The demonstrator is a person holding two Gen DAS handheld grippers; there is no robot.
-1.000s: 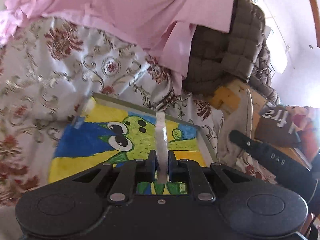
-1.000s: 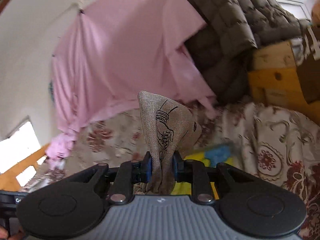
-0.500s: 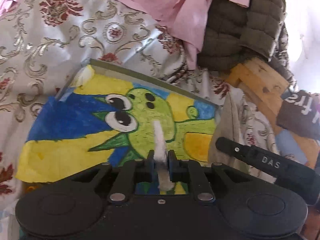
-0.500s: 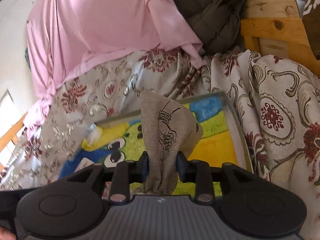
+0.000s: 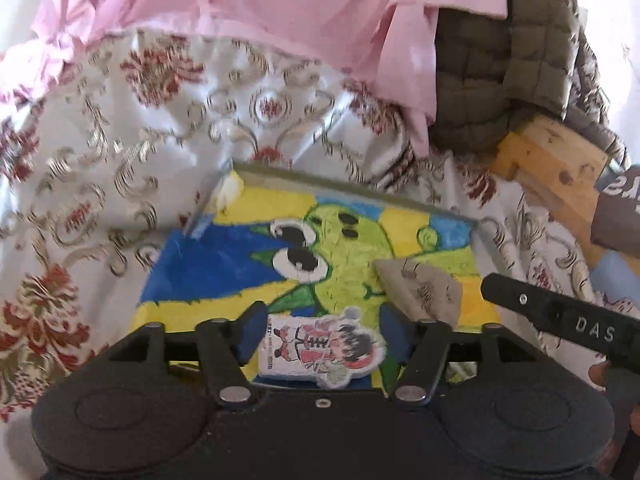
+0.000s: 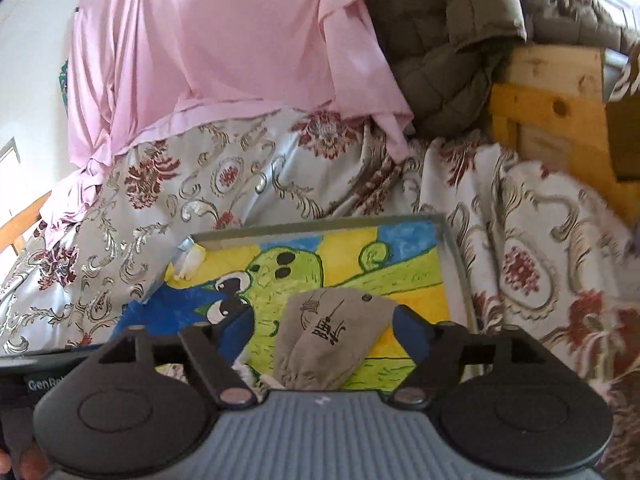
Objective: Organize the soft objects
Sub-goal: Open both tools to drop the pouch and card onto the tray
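With the painted tray (image 5: 400, 196) as the landmark, the scene ran like this from left to right. At the tray's near edge, toward its left, the flat cartoon-printed plush (image 5: 320, 350) lay on the painted floor between the fingers of the left gripper (image 5: 318, 334), whose jaws were opening; the pads stood clear of it on both sides, so it was released, not held. Further right on the tray floor lay the grey drawstring pouch (image 6: 332, 340), between the fingers of the right gripper (image 6: 322, 330), whose jaws were also opening, with no pad pressing on it. Around the tray spread the floral bedcover (image 5: 120, 168), with a pink sheet (image 6: 208, 48) behind it.

The risk I judged from here lay in the withdrawal: a pad could brush either soft piece and drag it toward the near rim, or the pouch's cord end could snag on a finger. The tray sat on soft bedding, so a nudge might tilt it and slide both pieces
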